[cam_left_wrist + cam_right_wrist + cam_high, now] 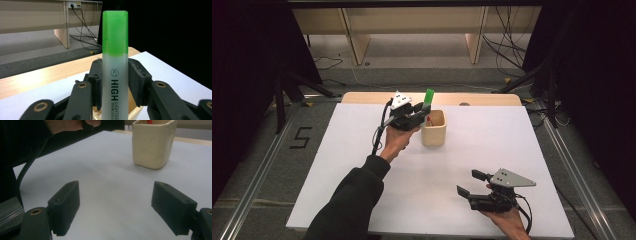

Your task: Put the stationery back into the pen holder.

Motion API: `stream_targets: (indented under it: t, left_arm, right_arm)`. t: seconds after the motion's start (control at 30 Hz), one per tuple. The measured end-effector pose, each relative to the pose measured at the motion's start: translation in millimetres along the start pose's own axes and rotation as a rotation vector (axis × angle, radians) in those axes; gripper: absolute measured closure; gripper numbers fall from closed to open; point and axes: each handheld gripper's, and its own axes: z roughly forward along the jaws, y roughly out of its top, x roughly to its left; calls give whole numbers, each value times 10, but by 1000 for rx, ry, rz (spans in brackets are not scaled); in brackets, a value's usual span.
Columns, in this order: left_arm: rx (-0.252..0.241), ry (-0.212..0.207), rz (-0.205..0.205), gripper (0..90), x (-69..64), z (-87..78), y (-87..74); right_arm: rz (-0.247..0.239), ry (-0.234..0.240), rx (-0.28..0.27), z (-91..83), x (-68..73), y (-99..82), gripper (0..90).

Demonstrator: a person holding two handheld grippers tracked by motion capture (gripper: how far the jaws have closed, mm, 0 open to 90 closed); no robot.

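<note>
A highlighter (115,75) with a white barrel and a green cap (429,96) stands upright between the jaws of my left gripper (421,111), which is shut on its barrel. It hangs over the left rim of a cream square cup (434,131), and the cup's rim (133,113) shows just under the jaws. Something red (430,120) sticks up inside the cup. My right gripper (471,183) rests low at the near right of the white table, jaws wide open around nothing, its pads (65,206) facing the cup (152,143).
The white sheet (362,165) covers most of the wooden table (362,97), whose bare edge runs along the back. A person's dark sleeve (349,200) crosses the near left. Cables lie on the floor beyond the table.
</note>
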Motion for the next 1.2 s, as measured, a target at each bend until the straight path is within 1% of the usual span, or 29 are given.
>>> stream_targets:
  t: [0.1,0.2,0.27,0.33,0.4,0.47,0.6,0.9,1.0,1.1,1.2]
  left_arm:
    - [1,1,11,662,-25,42,28]
    - [-9,5,16,662,-54,71,55]
    - [-5,2,20,662,-69,91,64]
    - [-8,6,23,662,-82,121,64]
    - [2,11,34,662,-88,149,57]
    - [2,14,34,662,-99,183,47]
    - [10,22,48,662,-111,233,36]
    - [11,41,46,661,-117,309,11]
    - [21,46,50,661,-121,336,-9]
    - [25,47,42,661,-125,363,-31]
    - [36,49,48,661,-125,381,-49]
  right_arm:
    - [1,1,-2,-2,-2,1,233]
    - [0,2,-2,-4,-3,1,233]
    - [-2,4,-4,0,-5,-1,233]
    - [0,3,-2,0,-2,-1,233]
    - [0,4,-3,-1,-1,0,233]
    - [-1,5,-3,0,0,0,233]
    - [0,6,-2,-1,-2,-1,233]
    - [-1,8,-1,-2,1,-2,233]
    - [-1,7,-1,-1,0,-2,233]
    - [-2,8,-1,-1,1,-2,234]
    - [-2,8,-1,-1,1,-3,234]
